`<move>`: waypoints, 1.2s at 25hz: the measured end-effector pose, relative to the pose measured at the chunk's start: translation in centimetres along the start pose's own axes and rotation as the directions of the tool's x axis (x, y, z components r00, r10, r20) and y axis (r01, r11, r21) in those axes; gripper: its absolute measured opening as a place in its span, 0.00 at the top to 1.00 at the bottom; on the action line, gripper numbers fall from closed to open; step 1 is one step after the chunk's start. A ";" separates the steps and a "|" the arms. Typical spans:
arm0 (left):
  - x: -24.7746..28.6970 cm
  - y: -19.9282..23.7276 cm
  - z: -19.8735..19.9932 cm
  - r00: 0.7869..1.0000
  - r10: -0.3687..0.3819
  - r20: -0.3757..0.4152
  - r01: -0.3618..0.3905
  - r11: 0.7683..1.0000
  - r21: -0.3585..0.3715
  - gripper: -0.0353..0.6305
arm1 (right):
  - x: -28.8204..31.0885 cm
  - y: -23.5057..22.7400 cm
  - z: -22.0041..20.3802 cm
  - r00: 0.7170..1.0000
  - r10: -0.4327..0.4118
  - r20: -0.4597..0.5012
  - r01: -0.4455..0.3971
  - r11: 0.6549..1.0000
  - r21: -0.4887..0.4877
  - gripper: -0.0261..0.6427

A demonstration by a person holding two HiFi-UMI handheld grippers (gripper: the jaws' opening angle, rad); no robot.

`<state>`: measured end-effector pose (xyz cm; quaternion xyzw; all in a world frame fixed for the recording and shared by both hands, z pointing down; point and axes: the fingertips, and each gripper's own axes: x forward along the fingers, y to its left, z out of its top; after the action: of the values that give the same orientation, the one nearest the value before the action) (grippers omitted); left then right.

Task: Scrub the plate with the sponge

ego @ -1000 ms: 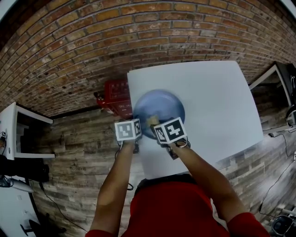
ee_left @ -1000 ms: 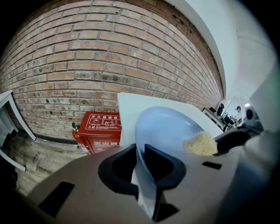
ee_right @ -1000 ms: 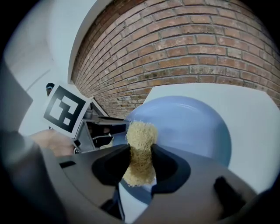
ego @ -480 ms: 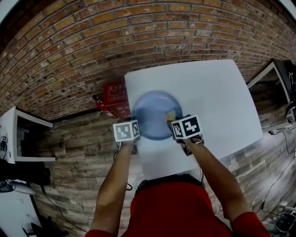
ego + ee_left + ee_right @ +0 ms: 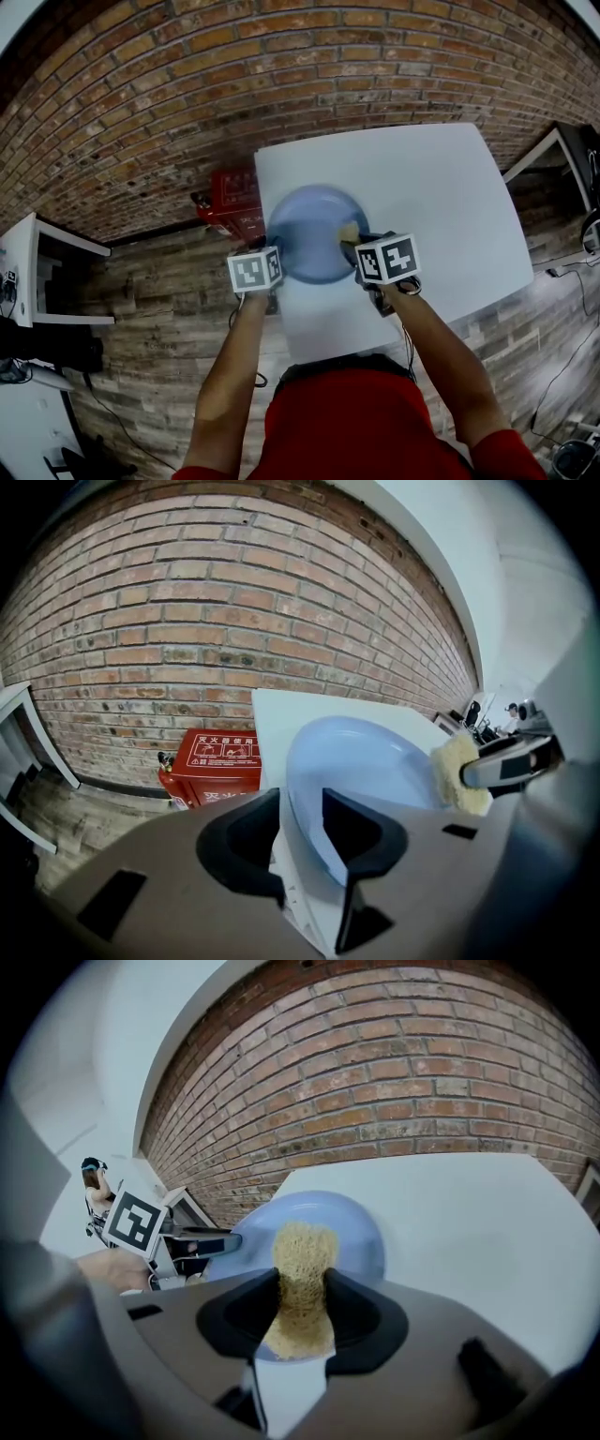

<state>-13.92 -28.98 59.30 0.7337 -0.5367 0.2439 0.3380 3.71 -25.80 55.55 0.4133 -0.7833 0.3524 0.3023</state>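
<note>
A pale blue plate [image 5: 309, 230] lies at the near left of the white table [image 5: 441, 187]. My left gripper [image 5: 275, 272] is at the plate's near left rim. In the left gripper view the plate's [image 5: 366, 771] rim runs between the jaws of the left gripper [image 5: 300, 808], which have just been opening and stand a little apart from it. My right gripper [image 5: 352, 242] is shut on a yellow sponge [image 5: 349, 232] at the plate's right rim. In the right gripper view the sponge [image 5: 302, 1260] sticks out past the right gripper [image 5: 302, 1283] over the plate [image 5: 352, 1227].
A red box [image 5: 230, 197] stands on the wooden floor by the table's far left corner, against the brick wall [image 5: 187, 84]. White furniture [image 5: 37, 262] is at the left edge. Bare tabletop stretches to the right of the plate.
My right gripper has carried the sponge from the plate's near middle over to its right rim. The left gripper has stayed at the plate's near left rim.
</note>
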 end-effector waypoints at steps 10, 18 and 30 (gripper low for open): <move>-8.5 -1.1 5.2 0.955 0.036 0.293 -0.031 0.999 -0.021 0.68 | -5.7 4.1 6.4 0.935 0.157 0.317 -0.111 0.981 -0.158 0.73; -16.9 -5.6 11.6 0.837 -0.021 0.547 -0.044 0.994 0.105 0.83 | -11.6 8.2 10.3 0.809 0.266 0.524 -0.083 0.934 -0.346 0.73; -21.8 -13.6 13.7 0.717 -0.226 0.659 0.012 0.950 0.313 0.91 | -17.6 11.4 11.7 0.658 0.393 0.643 -0.064 0.879 -0.472 0.73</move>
<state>-7.68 -23.12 31.51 0.8456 -0.5333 0.0071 0.0206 0.12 -22.90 31.98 0.3406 -0.9399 0.0247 0.0009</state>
